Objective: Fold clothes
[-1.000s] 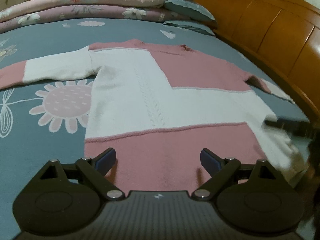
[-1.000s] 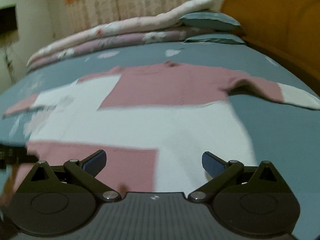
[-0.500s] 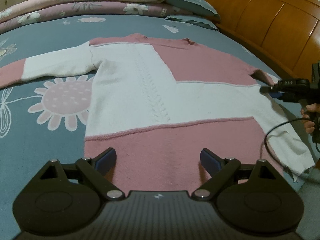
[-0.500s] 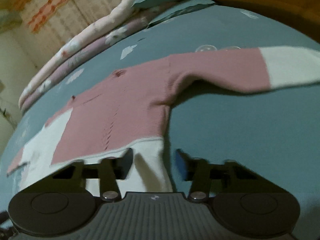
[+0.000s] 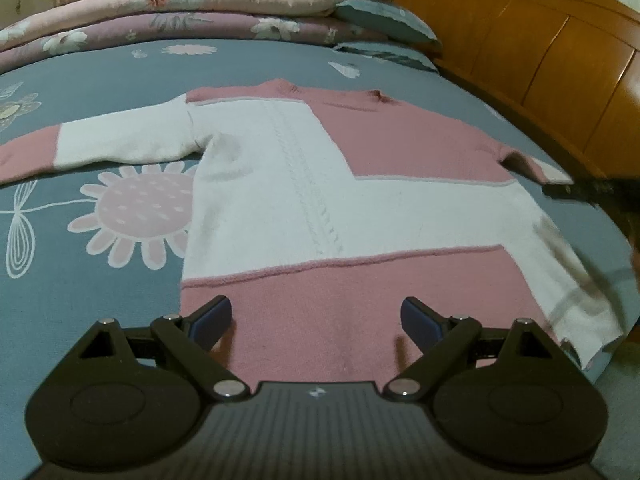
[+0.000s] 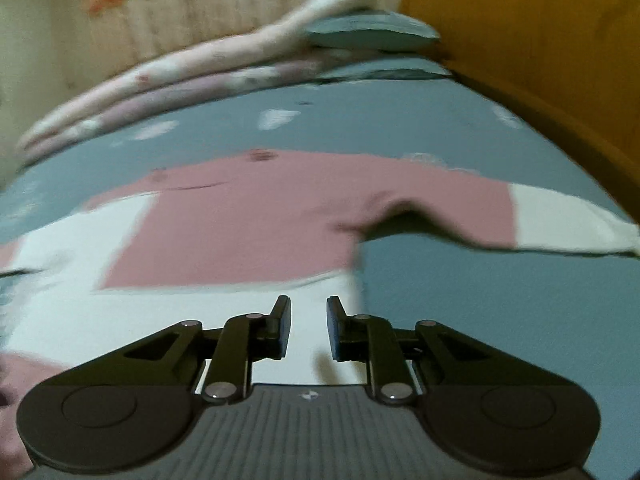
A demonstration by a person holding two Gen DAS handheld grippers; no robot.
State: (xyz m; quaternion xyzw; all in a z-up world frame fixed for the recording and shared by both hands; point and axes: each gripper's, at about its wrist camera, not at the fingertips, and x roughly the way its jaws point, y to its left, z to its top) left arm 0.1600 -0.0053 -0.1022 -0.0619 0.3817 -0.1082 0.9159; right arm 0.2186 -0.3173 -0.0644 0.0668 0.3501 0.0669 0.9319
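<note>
A pink-and-white sweater lies spread flat on a blue-grey bed, front up, its neck toward the far end. At the left in the left wrist view, one sleeve stretches out sideways, white near the shoulder and pink at the cuff, lying just above a large pink flower printed on the bedcover. Behind it, folded floral quilts are stacked along the far edge of the bed, with blue-grey pillows beside them to the right. In the middle, the sweater's body shows a white block with a cable-knit line, a pink block by the neck and a pink band at the hem. The left tool hovers over that hem band with its jaws spread wide and nothing between them. At the right, the other sleeve lies down along the sweater's side toward the near edge of the bed, and a wooden headboard runs along the bed's right side.

In the blurred right wrist view, the right tool sits over the white part of the sweater near its right edge. Its jaws stand close together with a narrow gap, having just opened a little, and no cloth is caught between them. Beyond it a sleeve reaches right, pink then white at the cuff.
</note>
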